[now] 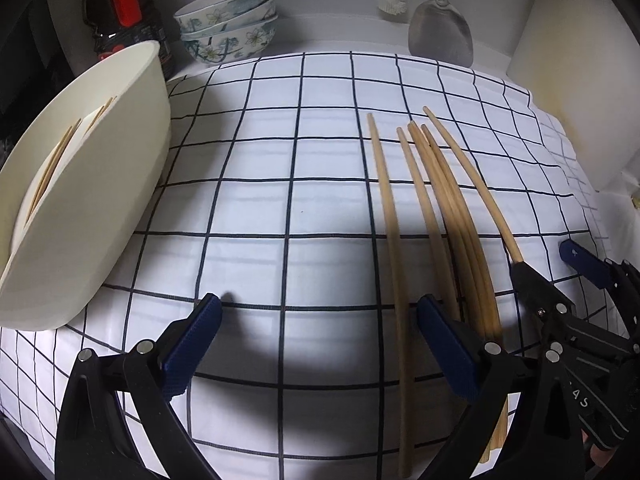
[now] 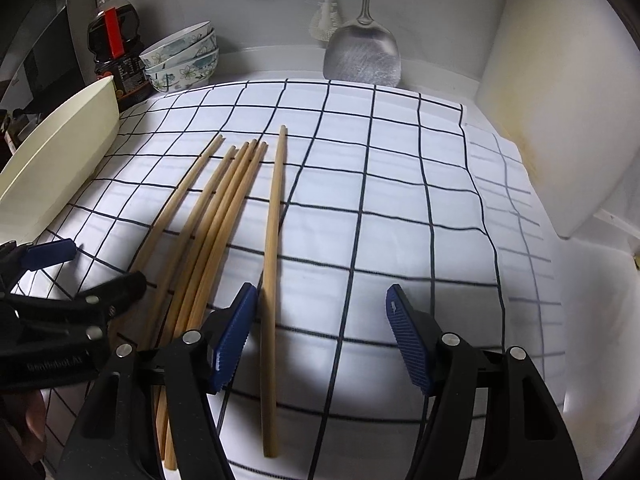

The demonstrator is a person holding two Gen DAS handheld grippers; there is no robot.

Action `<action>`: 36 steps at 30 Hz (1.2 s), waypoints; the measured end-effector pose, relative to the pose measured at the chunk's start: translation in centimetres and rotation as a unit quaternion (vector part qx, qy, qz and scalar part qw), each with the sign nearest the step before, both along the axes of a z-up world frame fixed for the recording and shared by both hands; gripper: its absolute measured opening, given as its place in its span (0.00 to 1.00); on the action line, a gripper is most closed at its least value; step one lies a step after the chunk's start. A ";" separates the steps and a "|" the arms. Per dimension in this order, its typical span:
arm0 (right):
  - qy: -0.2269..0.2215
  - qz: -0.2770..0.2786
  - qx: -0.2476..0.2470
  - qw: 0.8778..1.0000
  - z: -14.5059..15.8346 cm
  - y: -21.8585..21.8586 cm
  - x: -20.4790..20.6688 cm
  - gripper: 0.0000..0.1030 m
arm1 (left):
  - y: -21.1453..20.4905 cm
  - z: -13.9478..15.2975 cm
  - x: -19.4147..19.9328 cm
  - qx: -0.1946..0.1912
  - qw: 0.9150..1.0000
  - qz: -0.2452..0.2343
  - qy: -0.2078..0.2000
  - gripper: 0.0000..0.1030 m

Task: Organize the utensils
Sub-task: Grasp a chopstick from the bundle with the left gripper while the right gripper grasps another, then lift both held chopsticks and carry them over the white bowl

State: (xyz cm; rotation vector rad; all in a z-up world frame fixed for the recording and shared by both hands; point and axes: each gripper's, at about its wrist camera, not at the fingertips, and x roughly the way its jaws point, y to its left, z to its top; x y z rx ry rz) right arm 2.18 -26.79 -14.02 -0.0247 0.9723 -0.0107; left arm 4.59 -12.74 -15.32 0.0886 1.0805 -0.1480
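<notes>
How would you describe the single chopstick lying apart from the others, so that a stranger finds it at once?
Look at the white checked cloth, where wooden chopsticks lie lengthwise. Most form a touching bundle. The lone chopstick lies just to their right, touching none, its near part between the right gripper's open fingers.

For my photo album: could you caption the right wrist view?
Open right gripper poised above a lone chopstick on the checked cloth, five more chopsticks alongside.

I'm at a home kitchen counter: stacked floral bowls at eleven o'clock, sauce bottle beside them, spatula at one.
</notes>
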 end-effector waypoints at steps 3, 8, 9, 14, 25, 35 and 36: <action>-0.003 0.006 0.005 1.000 0.0 0.1 0.1 0.56 | -0.3 0.1 0.0 0.000 1.000 -0.004 -0.009 0.85; -0.005 0.027 0.005 1.000 0.2 0.8 0.2 0.34 | -0.7 0.7 -0.1 -0.004 1.000 -0.019 -0.021 0.55; -0.005 0.032 0.005 0.999 0.2 1.0 0.2 0.26 | -0.9 0.9 -0.1 -0.004 0.999 -0.023 -0.021 0.41; -0.003 0.030 0.007 1.000 0.3 1.3 0.2 0.06 | -1.7 1.2 -0.3 -0.002 0.999 -0.046 -0.008 0.07; 0.004 -0.029 0.071 0.997 2.9 0.0 -1.5 0.06 | -0.1 4.3 -1.8 -0.049 0.997 -0.063 0.019 0.07; -0.051 -0.003 0.101 0.994 10.6 6.0 -1.0 0.06 | 7.9 12.2 -1.3 -0.078 0.996 -0.031 -0.031 0.07; -0.055 0.005 0.104 0.993 11.2 7.1 -0.6 0.06 | 9.3 12.8 -1.1 -0.078 0.996 -0.022 -0.038 0.07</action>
